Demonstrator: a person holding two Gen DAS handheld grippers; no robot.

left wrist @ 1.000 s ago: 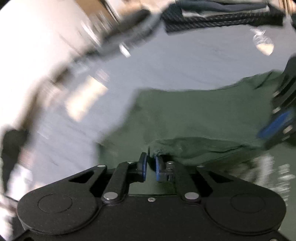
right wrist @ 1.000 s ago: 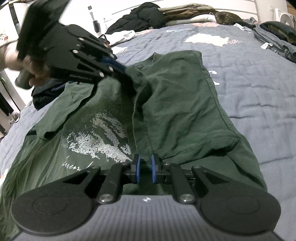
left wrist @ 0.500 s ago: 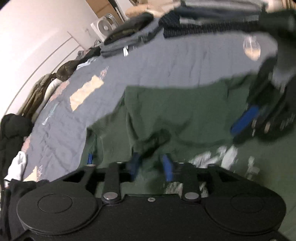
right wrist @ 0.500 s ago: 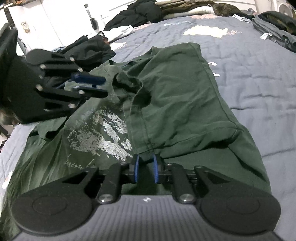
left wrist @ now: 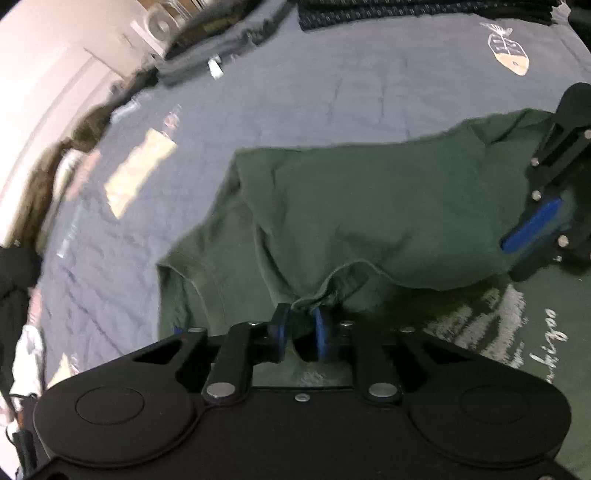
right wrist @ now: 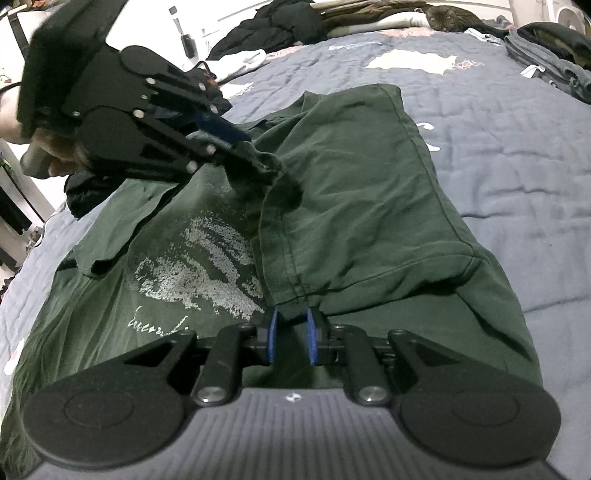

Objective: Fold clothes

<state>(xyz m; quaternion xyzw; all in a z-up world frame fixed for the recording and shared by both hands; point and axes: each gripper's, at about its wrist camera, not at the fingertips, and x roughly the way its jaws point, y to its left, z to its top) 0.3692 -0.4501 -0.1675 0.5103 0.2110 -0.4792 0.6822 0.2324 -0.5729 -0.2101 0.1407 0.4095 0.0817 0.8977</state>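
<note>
We see a dark green T-shirt [right wrist: 354, 192] spread on a bed covered by a grey-blue quilt [right wrist: 517, 147], printed side up, with a whitish graphic [right wrist: 207, 266] and a line of script below it. One side panel of the shirt is folded inward over the chest, so that its hem and side seam lie across the print. Our right gripper [right wrist: 291, 332] sits at the near corner of that folded panel; its blue pads [right wrist: 272, 339] stand close together with the hem of the shirt pinched between them, and the cloth rises in a small peak from the grip. Our left gripper [left wrist: 301, 326] is at the far end of the same folded panel, by the collar; its jaws are closing, and a bunched fold of green cloth lies between its blue pads [left wrist: 322, 334]. In the right wrist view we find this left gripper [right wrist: 255, 158] at upper left, borne by a hand [right wrist: 55, 155], its tips reaching the gathered cloth. In the left wrist view the right gripper [left wrist: 532, 229] appears at the right edge, resting on the shirt. Other garments lie in heaps along the far edge of the bed [right wrist: 280, 26], and a dark patterned textile [left wrist: 406, 14] lies beyond the shirt.
</note>
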